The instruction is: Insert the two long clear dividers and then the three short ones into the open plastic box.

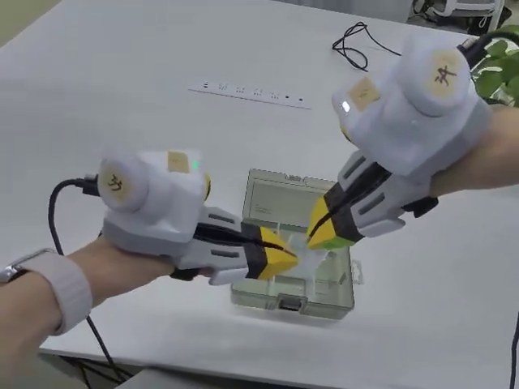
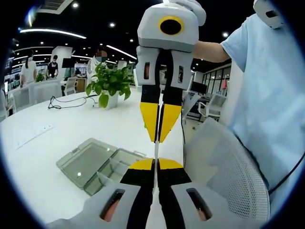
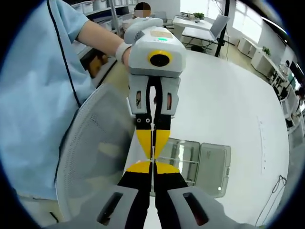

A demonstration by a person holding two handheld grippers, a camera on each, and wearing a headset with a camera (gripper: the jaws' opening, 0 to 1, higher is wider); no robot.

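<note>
The open clear plastic box [image 1: 292, 305] lies on the white table, its lid [image 1: 280, 194] folded back on the far side. Just above its tray, a clear divider [image 1: 308, 246] hangs between both grippers. My left gripper [image 1: 288, 258] comes in from the left and is shut on one end. My right gripper [image 1: 324, 237] reaches down from the upper right and is shut on the other end. In the left gripper view the divider [image 2: 156, 150] runs edge-on from my own jaws [image 2: 156, 164] to the right gripper [image 2: 158, 138], with the box [image 2: 119, 164] below left. The right gripper view shows the box [image 3: 186, 157] behind both yellow tips.
A white power strip [image 1: 247, 93] lies at the back of the table, a black cable [image 1: 353, 44] beyond it, and a green plant [image 1: 499, 73] at the far right. A mesh chair [image 2: 224, 167] stands by the table's near edge.
</note>
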